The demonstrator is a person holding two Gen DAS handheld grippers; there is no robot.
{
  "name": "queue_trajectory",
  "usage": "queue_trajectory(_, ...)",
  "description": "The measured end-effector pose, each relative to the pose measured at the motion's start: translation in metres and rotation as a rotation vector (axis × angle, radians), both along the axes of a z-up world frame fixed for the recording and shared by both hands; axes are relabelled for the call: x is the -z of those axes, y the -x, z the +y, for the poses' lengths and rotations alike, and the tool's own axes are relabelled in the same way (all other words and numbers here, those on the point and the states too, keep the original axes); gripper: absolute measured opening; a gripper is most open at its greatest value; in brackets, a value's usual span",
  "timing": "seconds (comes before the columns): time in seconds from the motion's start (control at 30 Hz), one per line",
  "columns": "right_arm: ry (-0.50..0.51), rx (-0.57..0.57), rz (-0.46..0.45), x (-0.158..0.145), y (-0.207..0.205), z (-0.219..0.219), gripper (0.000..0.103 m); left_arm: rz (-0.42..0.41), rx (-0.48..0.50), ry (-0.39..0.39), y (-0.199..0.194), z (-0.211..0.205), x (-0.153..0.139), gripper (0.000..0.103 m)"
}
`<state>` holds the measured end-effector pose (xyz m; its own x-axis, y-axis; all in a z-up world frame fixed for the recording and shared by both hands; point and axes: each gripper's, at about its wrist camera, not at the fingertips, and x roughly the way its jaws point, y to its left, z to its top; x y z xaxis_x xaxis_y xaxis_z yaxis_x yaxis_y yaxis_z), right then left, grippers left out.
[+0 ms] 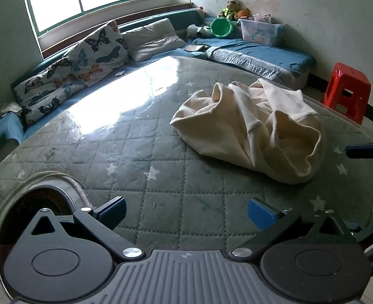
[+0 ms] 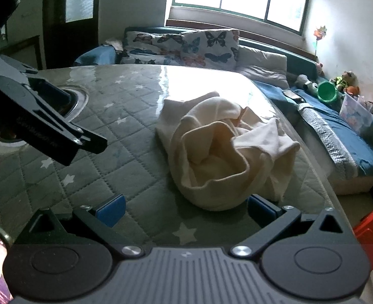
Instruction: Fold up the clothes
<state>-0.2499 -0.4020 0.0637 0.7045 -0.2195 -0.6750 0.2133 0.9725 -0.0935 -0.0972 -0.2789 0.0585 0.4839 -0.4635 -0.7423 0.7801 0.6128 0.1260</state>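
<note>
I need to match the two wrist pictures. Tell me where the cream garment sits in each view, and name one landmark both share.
Left wrist: the cream garment lies crumpled right of centre on the quilted mat, ahead and right of the open left tool.
Right wrist: the garment is central, just ahead of the open right tool.
Shared landmark: the butterfly pillow under the window.

Cream garment (image 1: 252,124); grey-green star-quilted mat (image 1: 140,167); butterfly-print pillows (image 1: 95,50); red stool (image 1: 348,88); green bucket (image 1: 221,26).
</note>
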Motion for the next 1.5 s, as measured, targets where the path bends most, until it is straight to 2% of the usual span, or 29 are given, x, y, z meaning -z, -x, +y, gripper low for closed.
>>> queue_trajectory(0.63, 0.005, 0.053, 0.011, -0.002, -0.014, -0.024, 0.102, 0.005, 0.004, 0.007, -0.007, -0.016, -0.002, 0.103)
queue_trajectory(0.9, 0.016, 0.061, -0.001, -0.006, -0.021, -0.031, 0.098, -0.014, 0.012, 0.051, -0.006, -0.018, -0.011, 0.103)
queue_trajectory(1.0, 0.012, 0.055, -0.016, -0.01, -0.027, -0.033, 0.096, -0.022, 0.006, 0.068, -0.008, -0.019, -0.014, 0.102)
queue_trajectory(1.17, 0.008, 0.028, -0.041, -0.017, -0.044, -0.034, 0.093, -0.021, -0.023, 0.084, -0.017, -0.016, -0.016, 0.093)
queue_trajectory(1.5, 0.01, -0.035, -0.071, -0.025, -0.09, -0.029, 0.08, -0.037, -0.086, 0.111, -0.034, 0.001, -0.025, 0.092)
